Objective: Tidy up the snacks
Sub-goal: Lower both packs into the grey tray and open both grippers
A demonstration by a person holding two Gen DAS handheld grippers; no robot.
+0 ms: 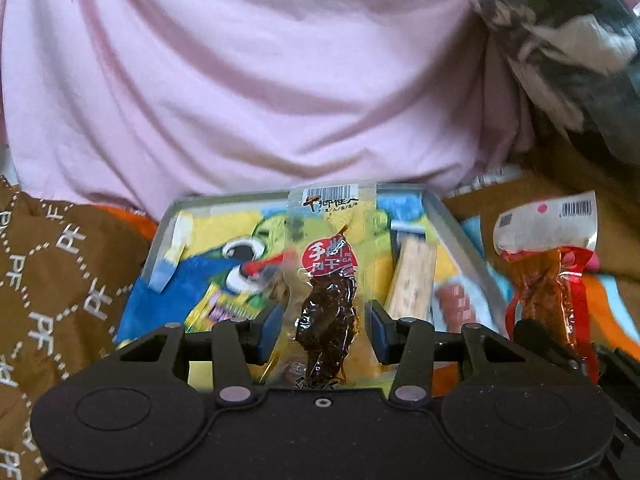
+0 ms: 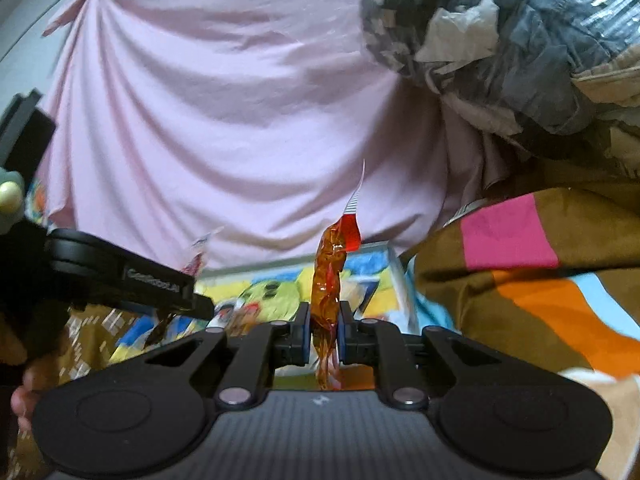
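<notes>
Holding one snack in each gripper, we hover over the tray [image 1: 460, 224]. Our left gripper [image 1: 324, 332] has its fingers partly apart, pinching the dark jerky packet [image 1: 328, 300] upright; our right gripper [image 2: 325, 330] is clamped almost fully closed on the orange-red packet [image 2: 328, 280]. With the tray at twelve o'clock, we should lower each packet flat beside the wrapped bar [image 1: 412, 280] before easing the fingers apart.

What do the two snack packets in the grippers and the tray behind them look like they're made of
Dark snack packet: clear glossy plastic film, contents visible through it.
Orange snack packet: translucent shiny plastic film, crinkled, with glints.
Tray: probably thin metal, going by its grey matte rim; painted plastic is possible.
</notes>
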